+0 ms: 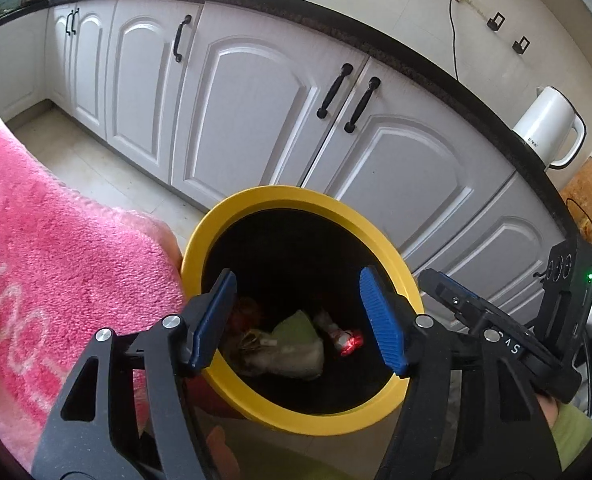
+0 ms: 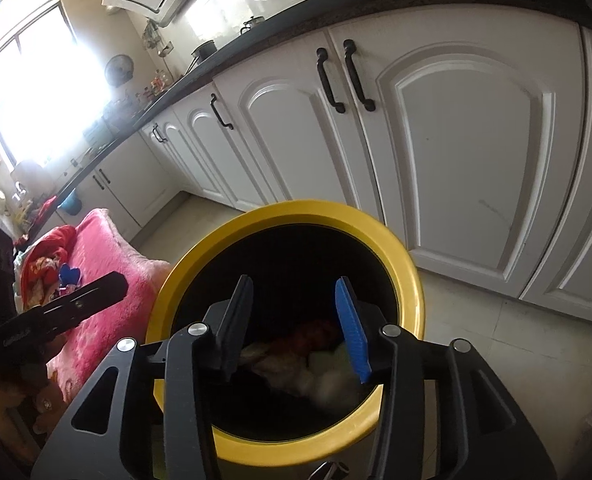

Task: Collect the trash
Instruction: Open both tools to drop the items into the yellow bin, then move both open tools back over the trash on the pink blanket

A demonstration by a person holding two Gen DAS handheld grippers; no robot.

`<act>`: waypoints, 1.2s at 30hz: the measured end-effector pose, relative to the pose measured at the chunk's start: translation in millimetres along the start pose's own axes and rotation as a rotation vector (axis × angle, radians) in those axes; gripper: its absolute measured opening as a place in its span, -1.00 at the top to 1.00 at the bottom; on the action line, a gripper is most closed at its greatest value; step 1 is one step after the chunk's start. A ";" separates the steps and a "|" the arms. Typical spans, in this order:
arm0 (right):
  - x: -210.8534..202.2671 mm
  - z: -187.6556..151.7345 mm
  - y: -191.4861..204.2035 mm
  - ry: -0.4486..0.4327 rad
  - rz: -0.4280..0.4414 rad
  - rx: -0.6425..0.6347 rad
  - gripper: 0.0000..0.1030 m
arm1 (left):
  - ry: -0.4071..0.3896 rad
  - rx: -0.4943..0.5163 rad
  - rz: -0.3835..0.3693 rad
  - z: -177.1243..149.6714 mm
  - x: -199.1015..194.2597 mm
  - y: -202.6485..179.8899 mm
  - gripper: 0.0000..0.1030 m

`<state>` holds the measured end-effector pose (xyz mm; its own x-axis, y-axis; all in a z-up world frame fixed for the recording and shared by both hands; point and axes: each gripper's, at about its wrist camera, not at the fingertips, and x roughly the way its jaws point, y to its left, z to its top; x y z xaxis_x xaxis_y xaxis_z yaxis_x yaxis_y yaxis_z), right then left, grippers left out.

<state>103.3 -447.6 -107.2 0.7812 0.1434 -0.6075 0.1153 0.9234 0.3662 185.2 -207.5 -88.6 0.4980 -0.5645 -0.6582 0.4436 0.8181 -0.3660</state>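
Observation:
A round bin with a yellow rim (image 1: 296, 196) (image 2: 296, 208) and a black inside stands on the kitchen floor. At its bottom lies trash: a pale green crumpled piece (image 1: 296, 330), brownish paper (image 1: 256, 344) and a red-and-white wrapper (image 1: 346, 340); the right wrist view shows it as a blurred red and whitish heap (image 2: 316, 356). My left gripper (image 1: 298, 320) hangs open above the bin's mouth, nothing between its blue pads. My right gripper (image 2: 296, 324) is also open and empty over the bin. The right gripper's body (image 1: 508, 332) shows at the right edge of the left wrist view.
White cabinet doors (image 1: 256, 100) with black handles run behind the bin under a dark counter (image 1: 416, 60). A white kettle (image 1: 548, 128) stands on the counter. A pink fluffy blanket (image 1: 48, 260) (image 2: 108, 256) lies close against the bin's left side. Pale floor tiles (image 2: 476, 336) lie to the right.

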 end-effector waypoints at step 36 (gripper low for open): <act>-40.1 9.1 75.8 -0.102 0.021 -0.195 -0.33 | -0.287 -0.108 0.180 2.9 -130.3 49.2 -0.78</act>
<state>86.3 -386.6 -48.7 0.8416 0.1360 -0.5226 -0.0151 0.9733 0.2291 144.3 -94.0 -19.0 0.7569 -0.4054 -0.5126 0.2560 0.9056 -0.3383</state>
